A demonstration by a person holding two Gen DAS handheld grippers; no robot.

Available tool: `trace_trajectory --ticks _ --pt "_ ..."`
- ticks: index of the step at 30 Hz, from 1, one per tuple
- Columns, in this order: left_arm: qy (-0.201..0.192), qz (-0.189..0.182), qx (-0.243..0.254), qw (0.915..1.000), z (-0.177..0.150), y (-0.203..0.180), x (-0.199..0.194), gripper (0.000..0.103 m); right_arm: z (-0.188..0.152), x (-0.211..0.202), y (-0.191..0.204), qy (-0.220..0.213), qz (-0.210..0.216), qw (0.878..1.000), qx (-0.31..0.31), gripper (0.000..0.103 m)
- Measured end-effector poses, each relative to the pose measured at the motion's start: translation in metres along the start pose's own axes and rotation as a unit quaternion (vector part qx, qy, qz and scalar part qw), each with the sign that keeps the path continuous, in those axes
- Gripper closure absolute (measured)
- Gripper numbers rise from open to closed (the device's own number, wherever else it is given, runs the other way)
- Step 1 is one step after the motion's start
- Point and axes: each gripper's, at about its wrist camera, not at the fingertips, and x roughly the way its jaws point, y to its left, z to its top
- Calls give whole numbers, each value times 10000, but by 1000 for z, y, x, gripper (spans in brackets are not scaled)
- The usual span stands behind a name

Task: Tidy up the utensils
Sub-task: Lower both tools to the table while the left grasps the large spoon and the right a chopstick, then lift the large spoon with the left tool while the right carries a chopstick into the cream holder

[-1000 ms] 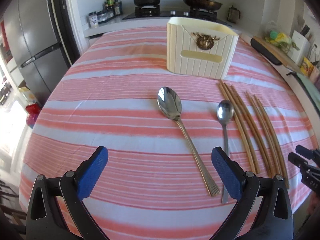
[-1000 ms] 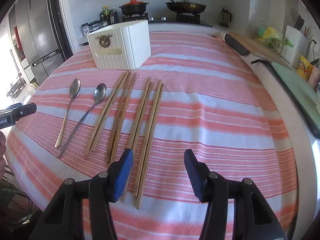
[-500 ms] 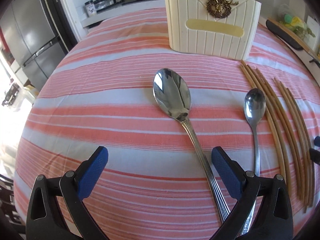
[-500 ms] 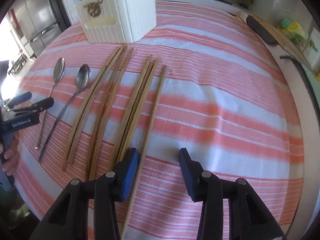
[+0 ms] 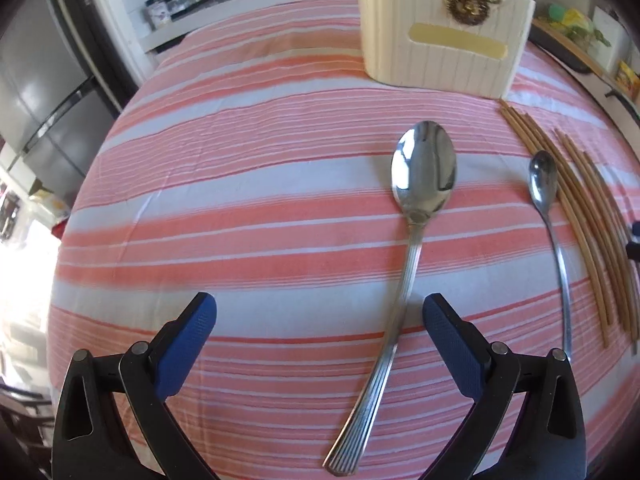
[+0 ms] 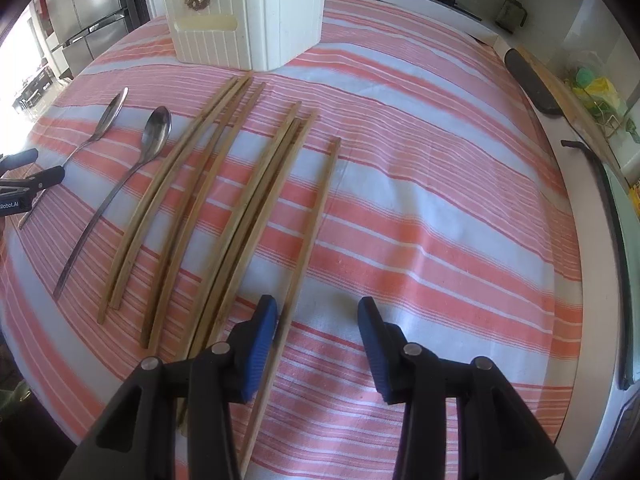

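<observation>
The left gripper (image 5: 320, 332) is spread wide over the striped tablecloth (image 5: 248, 184), the big spoon (image 5: 416, 216) lying with its handle between the fingers, untouched. A small spoon (image 5: 548, 216) lies just right, its handle end hidden behind the right finger. The right gripper (image 6: 318, 334) is also spread, empty; its left pad (image 6: 260, 344) hides part of the chopsticks (image 6: 248, 200), and contact is hard to judge. Beyond stands the cream holder (image 6: 248, 16), its top cut off.

Bright daylight glares from the left; fisheye edges bend and vignette, tablecloth (image 5: 240, 184) slightly blurred.
</observation>
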Motion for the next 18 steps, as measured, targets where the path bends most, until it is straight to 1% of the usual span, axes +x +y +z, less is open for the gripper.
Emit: trace_trajectory --ticks 1,2,5,7,9,11,12,13,14,15,16,18 --pt "31 -123 189 9997 5 -5 2 0 5 2 -2 32 49 10000 -20 60" --pt "44 -150 364 9992 11 -10 5 0 9 4 -3 64 114 9999 -19 60" --pt "-32 -96 746 9972 27 -24 10 1 22 10 -9 161 252 9995 29 60" --pt "35 -272 857 9959 39 -28 17 1 33 14 -10 192 267 9995 -7 60" --pt "179 -520 849 9949 50 -26 25 6 45 19 -9 193 274 9994 -40 62" --pt "306 -789 764 9935 59 -26 29 15 59 23 -10 191 333 9993 10 66" --pt "331 -830 740 9933 64 -26 31 17 66 26 -12 201 371 9991 81 70" --pt "322 -823 736 9934 70 -26 34 23 73 29 -14 199 397 9989 147 72" --pt "292 -830 742 9933 74 -27 34 32 80 31 -15 184 410 9988 213 79" --pt "250 -869 758 9930 77 -29 34 40 87 33 -18 186 445 9984 291 91" --pt "212 -922 789 9924 79 -31 32 61 93 36 -22 202 516 9976 403 96" --pt "185 -852 809 9929 81 -32 32 61 104 41 -29 181 652 9958 619 97"
